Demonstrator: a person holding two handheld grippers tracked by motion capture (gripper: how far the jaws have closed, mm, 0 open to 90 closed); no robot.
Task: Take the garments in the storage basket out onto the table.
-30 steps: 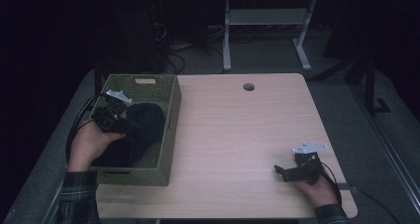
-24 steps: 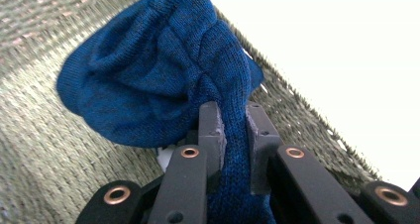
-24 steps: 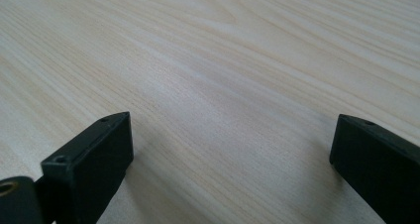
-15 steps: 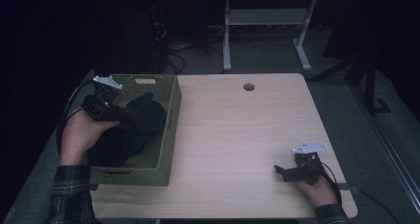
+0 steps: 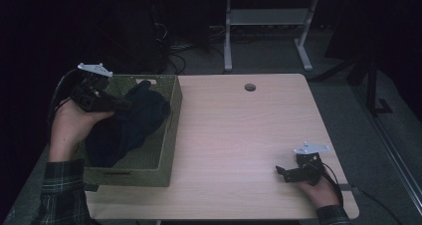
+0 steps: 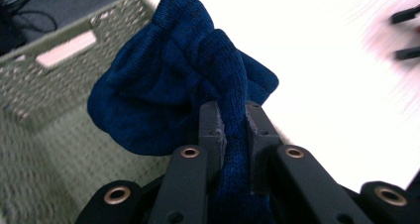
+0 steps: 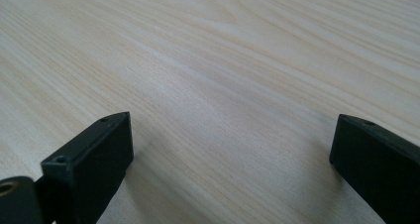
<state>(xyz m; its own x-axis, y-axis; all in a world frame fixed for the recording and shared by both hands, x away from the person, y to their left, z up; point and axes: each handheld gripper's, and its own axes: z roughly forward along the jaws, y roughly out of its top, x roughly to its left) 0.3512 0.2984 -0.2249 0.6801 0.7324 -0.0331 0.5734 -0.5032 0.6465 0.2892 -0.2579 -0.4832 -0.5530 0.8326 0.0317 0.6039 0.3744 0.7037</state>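
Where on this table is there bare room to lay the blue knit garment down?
The wooden tabletop is bare from the green woven basket across to the right gripper, and back to the round cable hole. The basket side is crowded: the left gripper holds the blue knit garment above it.

Dark blue knitted garment (image 6: 183, 80); olive-green woven basket (image 5: 166, 135); pale wood-grain table (image 5: 249, 135); black grippers; plaid sleeve (image 5: 62, 190).

We see a dark navy knit garment (image 5: 127, 128), bunched and crumpled, one fold pinched up at its 9 o'clock side, the rest draping into the olive woven basket (image 5: 154, 165) at the table's 9 o'clock.
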